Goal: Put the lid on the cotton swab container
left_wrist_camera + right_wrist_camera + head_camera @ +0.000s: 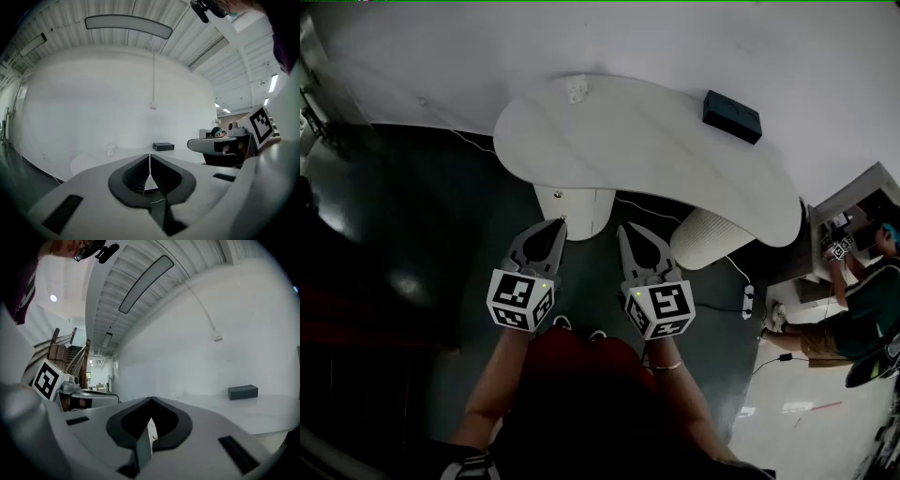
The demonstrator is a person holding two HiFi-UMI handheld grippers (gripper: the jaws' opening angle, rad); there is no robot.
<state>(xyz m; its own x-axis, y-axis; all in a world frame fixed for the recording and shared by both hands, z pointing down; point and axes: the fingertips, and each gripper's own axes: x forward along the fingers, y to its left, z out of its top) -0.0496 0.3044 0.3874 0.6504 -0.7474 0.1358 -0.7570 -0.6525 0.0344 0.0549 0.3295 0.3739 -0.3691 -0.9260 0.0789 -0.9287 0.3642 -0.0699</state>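
The counter (647,150) is white. On it are a dark box (732,116) and a white tub (577,89). Below the counter, the floor (394,234) is dark green. The left claw (560,223) and right claw (625,228) are grey, with black-and-white squares.

Ahead of me stands the table (656,159). My left gripper (560,225) and right gripper (624,230) hang side by side at its near edge. On it, the cotton swab container (577,89) sits far left and a box (732,116) far right, well apart.
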